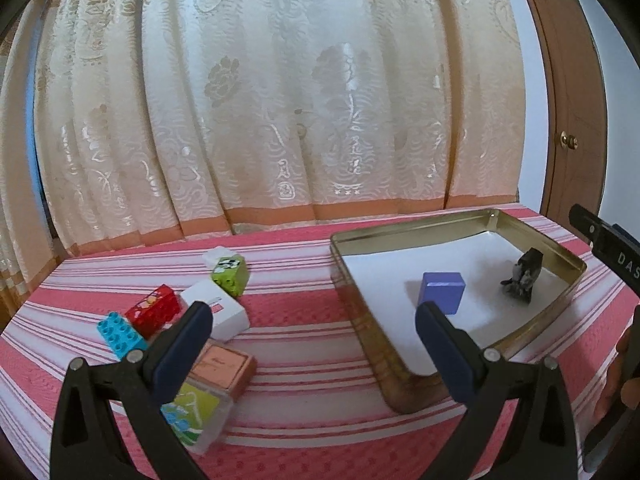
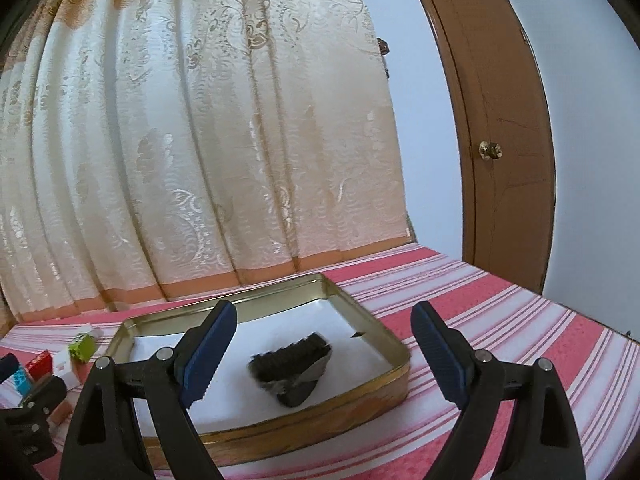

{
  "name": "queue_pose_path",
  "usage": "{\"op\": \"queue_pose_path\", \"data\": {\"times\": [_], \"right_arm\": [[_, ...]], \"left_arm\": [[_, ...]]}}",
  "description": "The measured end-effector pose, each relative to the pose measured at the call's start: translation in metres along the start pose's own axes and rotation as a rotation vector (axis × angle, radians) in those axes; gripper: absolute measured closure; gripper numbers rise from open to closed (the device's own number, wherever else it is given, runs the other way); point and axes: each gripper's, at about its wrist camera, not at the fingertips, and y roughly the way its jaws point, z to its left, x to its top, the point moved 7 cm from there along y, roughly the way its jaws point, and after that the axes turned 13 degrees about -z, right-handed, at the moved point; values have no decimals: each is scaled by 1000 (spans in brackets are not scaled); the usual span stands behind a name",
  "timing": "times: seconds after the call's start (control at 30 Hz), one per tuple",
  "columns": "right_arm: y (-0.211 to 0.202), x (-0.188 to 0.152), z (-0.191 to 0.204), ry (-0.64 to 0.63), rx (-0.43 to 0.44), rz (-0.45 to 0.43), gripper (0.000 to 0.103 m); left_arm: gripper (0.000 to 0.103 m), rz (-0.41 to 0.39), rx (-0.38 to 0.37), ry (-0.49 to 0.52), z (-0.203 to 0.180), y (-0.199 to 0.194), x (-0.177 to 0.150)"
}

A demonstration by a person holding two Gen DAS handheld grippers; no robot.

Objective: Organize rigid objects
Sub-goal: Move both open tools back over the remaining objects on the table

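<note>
From my left camera, my own left finger [image 1: 182, 344] covers part of the clear plastic box with the green-and-blue card [image 1: 196, 414]. The dark crumpled object [image 2: 294, 372] in the gold tin tray [image 2: 360, 384] is too blurred to identify.

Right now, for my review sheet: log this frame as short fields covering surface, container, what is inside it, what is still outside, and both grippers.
surface: pink and white striped cloth
container: shallow gold metal tin, white lining
inside: purple cube; dark crumpled object
outside, left of tin: light blue studded brick; red brick; green brick; white box; copper-coloured box; clear box with green and blue card
left gripper: open, empty
right gripper: open, empty
</note>
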Motion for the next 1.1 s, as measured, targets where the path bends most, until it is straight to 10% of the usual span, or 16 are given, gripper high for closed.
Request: {"op": "queue_pose_path", "data": {"times": [1.1], "right_arm": [[-51,-53,209,-71,492,222,13]], "left_arm": [[0,69,169,-81,163,-8,-23]]}}
